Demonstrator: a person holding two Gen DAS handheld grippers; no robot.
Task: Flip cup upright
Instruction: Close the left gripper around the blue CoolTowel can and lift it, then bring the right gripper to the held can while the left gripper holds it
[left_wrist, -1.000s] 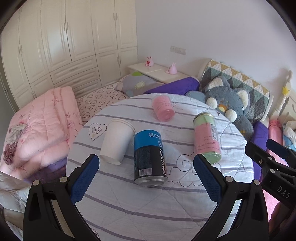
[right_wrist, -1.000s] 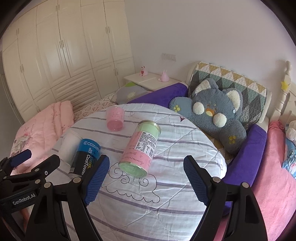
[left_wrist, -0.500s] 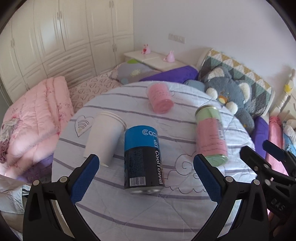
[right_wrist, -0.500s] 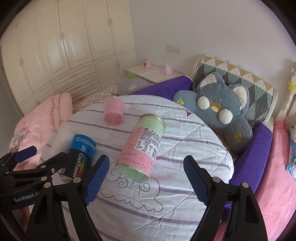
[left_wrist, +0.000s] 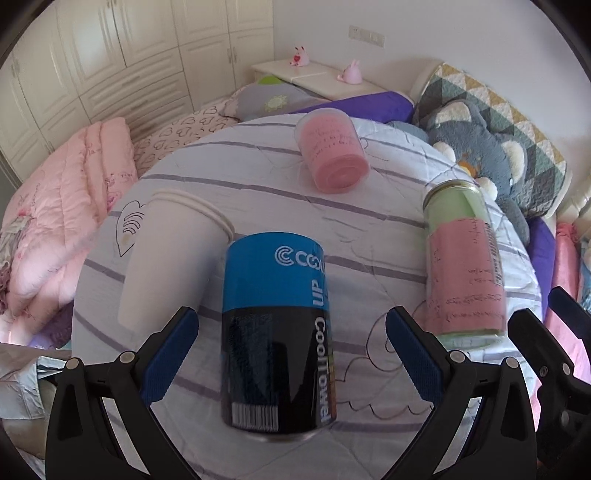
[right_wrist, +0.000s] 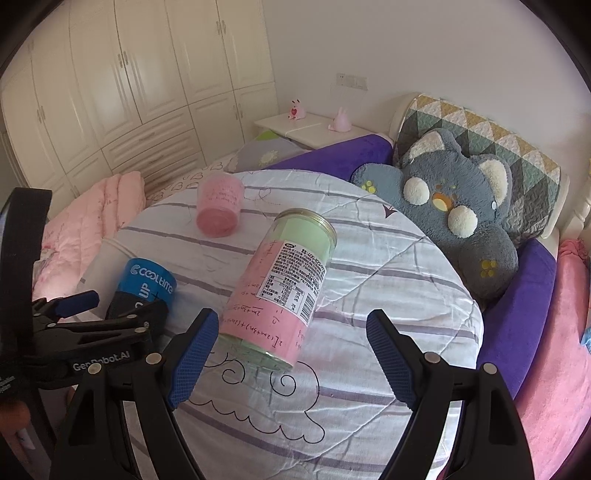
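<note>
Striped tabletop (left_wrist: 258, 192) carries a white cup (left_wrist: 166, 254) lying on its side, far left of the blue can (left_wrist: 277, 332). Left claw (left_wrist: 291, 350) and right claw (right_wrist: 288, 350) are both released.

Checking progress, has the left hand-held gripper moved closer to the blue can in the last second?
Yes. The left hand-held gripper has advanced toward the blue can, now straddling it.

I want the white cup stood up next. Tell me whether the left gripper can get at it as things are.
Probably yes. The white cup lies on its side just left of the blue can, which the open left gripper now straddles. The cup's far side looks free; the can lies close against its near side.
</note>
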